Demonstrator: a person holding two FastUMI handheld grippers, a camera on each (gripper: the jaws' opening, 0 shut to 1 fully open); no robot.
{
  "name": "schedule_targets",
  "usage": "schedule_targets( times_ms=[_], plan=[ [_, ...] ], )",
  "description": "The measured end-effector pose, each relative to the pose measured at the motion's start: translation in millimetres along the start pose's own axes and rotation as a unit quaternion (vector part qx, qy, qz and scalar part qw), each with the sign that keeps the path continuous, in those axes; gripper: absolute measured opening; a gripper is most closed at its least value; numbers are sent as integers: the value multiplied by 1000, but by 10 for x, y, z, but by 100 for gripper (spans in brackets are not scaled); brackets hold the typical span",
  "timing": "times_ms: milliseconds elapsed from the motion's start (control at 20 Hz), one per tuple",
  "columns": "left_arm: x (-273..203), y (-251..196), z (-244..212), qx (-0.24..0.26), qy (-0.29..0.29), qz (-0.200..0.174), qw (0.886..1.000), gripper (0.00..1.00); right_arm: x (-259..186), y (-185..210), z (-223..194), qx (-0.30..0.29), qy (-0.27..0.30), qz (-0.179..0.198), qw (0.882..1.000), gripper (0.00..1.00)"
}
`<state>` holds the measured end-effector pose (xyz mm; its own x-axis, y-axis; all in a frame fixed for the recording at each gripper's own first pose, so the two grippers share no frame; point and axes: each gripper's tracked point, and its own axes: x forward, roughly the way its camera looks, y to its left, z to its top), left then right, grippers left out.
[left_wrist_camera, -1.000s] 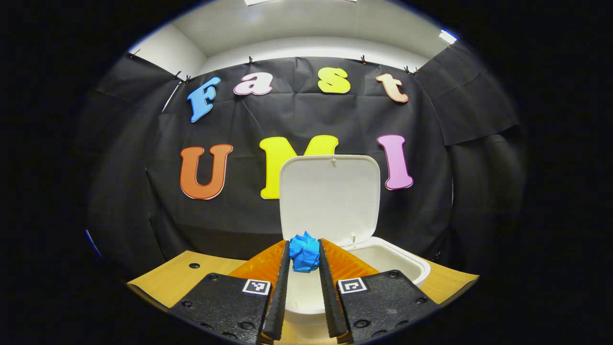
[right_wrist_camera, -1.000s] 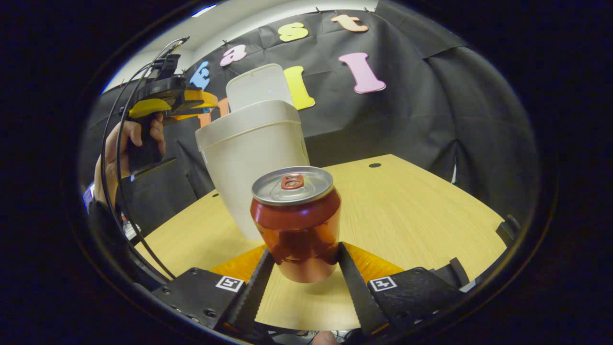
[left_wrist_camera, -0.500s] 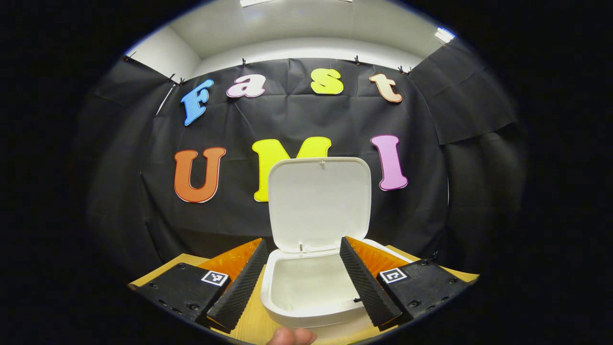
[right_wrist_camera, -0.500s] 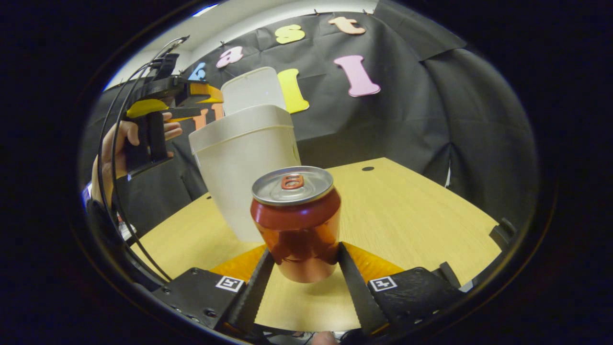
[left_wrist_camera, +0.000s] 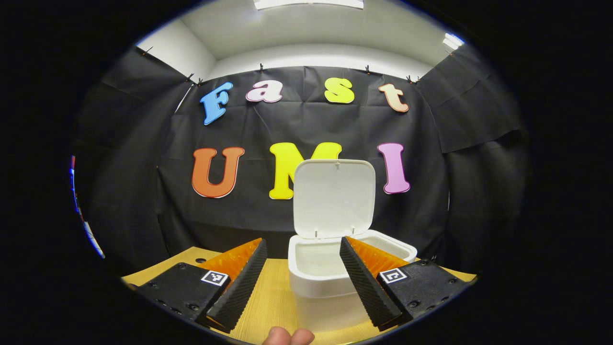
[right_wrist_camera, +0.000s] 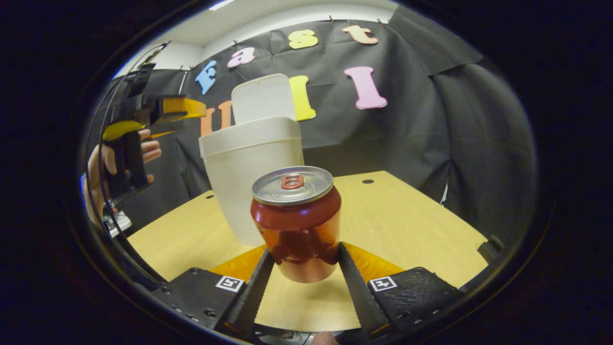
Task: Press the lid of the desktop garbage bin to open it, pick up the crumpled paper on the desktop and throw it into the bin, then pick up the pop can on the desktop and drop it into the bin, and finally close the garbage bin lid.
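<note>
We see left gripper (left_wrist_camera: 302,268) spread, empty, bin (left_wrist_camera: 330,282) at 12 o'clock, lid (left_wrist_camera: 334,198) up; right gripper (right_wrist_camera: 302,258) clamps pop can (right_wrist_camera: 297,220).

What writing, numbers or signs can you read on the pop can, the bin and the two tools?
No readable text on the visible side of the pop can.
None on the bin or its lid: both plain.
On the left tool, square coded markers: patterns, not words.
On the right tool, more such squares, also not words.
</note>
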<state>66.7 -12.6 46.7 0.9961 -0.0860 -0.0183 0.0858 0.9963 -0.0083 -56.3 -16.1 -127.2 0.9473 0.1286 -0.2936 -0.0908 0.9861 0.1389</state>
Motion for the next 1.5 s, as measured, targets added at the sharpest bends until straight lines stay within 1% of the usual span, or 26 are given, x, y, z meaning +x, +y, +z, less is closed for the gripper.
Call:
schedule_targets(
  times_ms=[100,200,350,550,750,900,1050,1200,1350,1500],
  plan=[
    [-184,120,-221,-11,18,7,1000,98,-34,70,225,-10,-16,9,1000,80],
    [-371,271,-357,-18,23,20,999,98,-48,153,468,-19,-33,19,999,80],
    [-573,460,-515,1,25,38,999,99,7,238,845,-25,-49,39,998,80],
    [-743,521,-589,8,21,31,999,98,100,364,1374,-39,-70,53,995,80],
    [-840,481,-720,25,29,18,999,99,254,627,1823,-52,-84,78,992,80],
    [-899,501,-794,17,33,18,999,98,440,850,2110,-57,-88,98,990,80],
    [-951,538,-814,5,38,16,999,99,693,995,2275,-78,-88,102,988,79],
    [-993,649,-795,12,33,28,999,99,996,1081,2372,-100,-78,95,987,79],
    [-1013,738,-777,16,28,39,999,99,1282,1148,2347,-106,-57,92,988,80],
    [-1013,792,-803,18,33,43,998,99,1492,1201,2276,-99,-35,94,990,80]
  ],
)
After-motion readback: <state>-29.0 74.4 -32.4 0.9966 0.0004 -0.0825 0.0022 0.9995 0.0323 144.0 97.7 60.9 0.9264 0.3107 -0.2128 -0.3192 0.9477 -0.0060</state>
